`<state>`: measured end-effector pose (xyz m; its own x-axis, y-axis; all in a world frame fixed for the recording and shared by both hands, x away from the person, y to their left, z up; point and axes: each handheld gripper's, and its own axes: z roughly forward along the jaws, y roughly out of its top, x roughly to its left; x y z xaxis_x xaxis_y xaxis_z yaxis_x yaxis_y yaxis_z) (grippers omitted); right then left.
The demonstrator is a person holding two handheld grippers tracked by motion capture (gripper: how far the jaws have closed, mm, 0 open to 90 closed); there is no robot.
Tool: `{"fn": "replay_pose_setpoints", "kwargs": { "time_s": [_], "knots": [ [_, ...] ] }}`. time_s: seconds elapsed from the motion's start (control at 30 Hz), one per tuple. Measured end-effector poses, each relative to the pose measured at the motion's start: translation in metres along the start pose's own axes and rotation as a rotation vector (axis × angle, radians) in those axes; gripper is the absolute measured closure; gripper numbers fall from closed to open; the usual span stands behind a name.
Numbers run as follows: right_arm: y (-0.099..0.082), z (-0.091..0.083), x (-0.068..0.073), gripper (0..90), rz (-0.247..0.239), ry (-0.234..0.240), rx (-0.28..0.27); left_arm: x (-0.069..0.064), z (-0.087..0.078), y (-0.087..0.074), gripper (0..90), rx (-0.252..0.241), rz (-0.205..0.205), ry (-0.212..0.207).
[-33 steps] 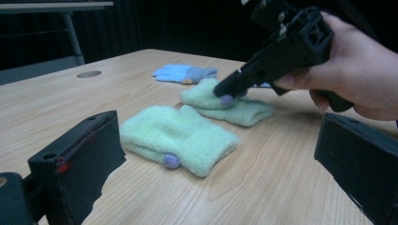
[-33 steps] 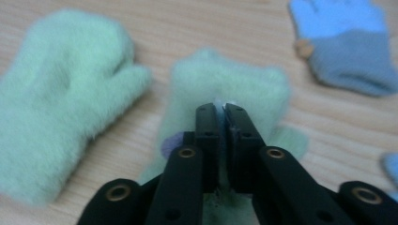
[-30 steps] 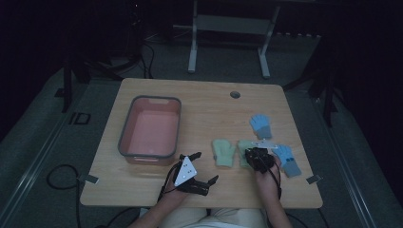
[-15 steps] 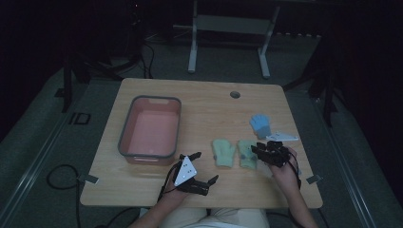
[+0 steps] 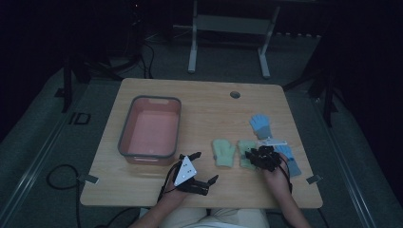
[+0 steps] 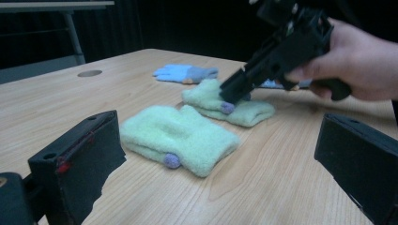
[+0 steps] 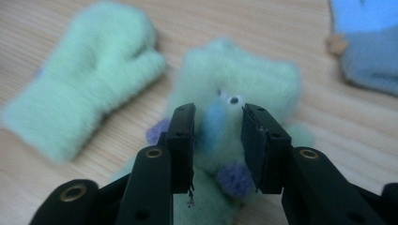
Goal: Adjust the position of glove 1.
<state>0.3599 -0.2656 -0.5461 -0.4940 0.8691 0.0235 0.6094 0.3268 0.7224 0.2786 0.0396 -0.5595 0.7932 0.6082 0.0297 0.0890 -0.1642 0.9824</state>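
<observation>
- Step in hand, as I judge it: the right gripper [image 7: 217,140] is set to pick up the green mitten [image 7: 234,84] on the table [image 5: 204,104] — next it must lower and close on the fabric.
- Its jaws have just been closing but stand partly apart, gripping nothing — the mitten lies just beyond and below the fingertips [image 7: 184,123], between them.
- The left gripper [image 6: 225,154] rests wide open and empty.

High overhead, two close views, shared mittens [image 5: 223,153]
</observation>
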Motion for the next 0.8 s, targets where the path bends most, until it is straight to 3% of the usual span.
{"fn": "replay_pose_setpoints", "kwargs": {
  "time_s": [0.03,0.13,0.17,0.3,0.47,0.57,0.8],
  "knots": [
    [-0.001,0.0,0.002,72.5,-0.006,-0.027,-0.004,0.0,0.0,0.0,1.0,0.0,0.001,0.0],
    [-0.001,0.001,0.003,77.6,0.021,-0.036,-0.005,0.0,0.0,0.0,1.0,0.0,0.002,0.0],
    [-0.002,0.001,0.008,83.8,0.014,-0.063,-0.005,0.0,0.0,0.0,1.0,0.0,0.002,0.0],
    [-0.001,0.001,0.011,86.7,0.058,-0.091,-0.016,0.0,0.0,0.0,1.0,0.001,0.001,0.001],
    [0.015,-0.012,0.016,87.4,0.06,-0.129,-0.065,0.0,0.0,0.0,1.0,0.001,-0.001,0.0],
    [0.031,-0.025,0.024,87.4,0.03,-0.157,-0.115,0.0,0.0,0.0,1.0,0.001,0.0,0.0],
    [0.066,-0.046,0.042,87.4,-0.027,-0.143,-0.198,0.0,0.0,0.0,1.0,0.0,0.0,0.0]
  ]
}}
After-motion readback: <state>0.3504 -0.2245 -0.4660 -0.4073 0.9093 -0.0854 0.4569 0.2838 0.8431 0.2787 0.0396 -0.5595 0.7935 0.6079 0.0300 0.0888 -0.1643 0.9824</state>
